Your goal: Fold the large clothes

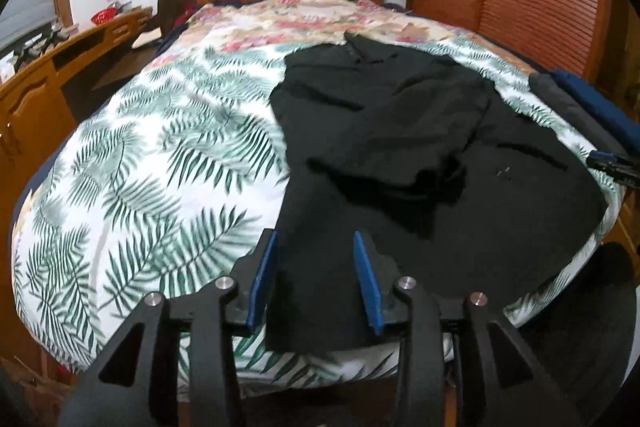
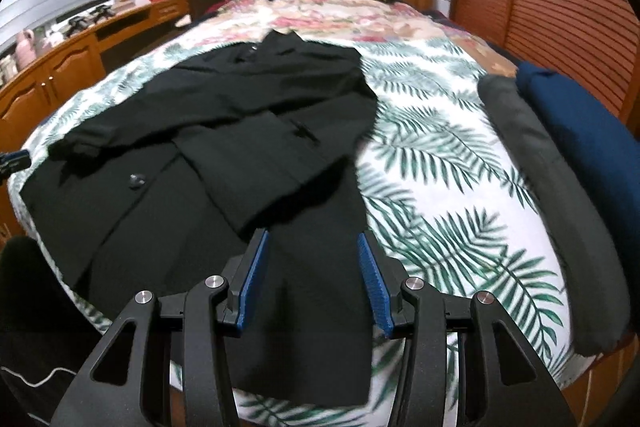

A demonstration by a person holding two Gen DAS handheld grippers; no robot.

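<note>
Lying spread across the leaf-print bed [image 2: 440, 155], the black coat [image 2: 248, 131] had its sleeves crossed inward, likely narrowing it; left gripper [image 1: 316, 279] and right gripper [image 2: 314, 279] hovered wide-jawed, empty, over its near hem, probably poised to lift it.

black coat [image 2: 240, 131] | spread flat, one sleeve folded across (buttons visible)

My left matte-black two-finger gripper [image 1: 316, 281] and my right matte-black two-finger gripper [image 2: 314, 281] each had ribbed blue rubber finger pads [image 2: 374, 281], angular cut-out linkage arms, and round silver pivot screws [image 1: 406, 283].
</note>
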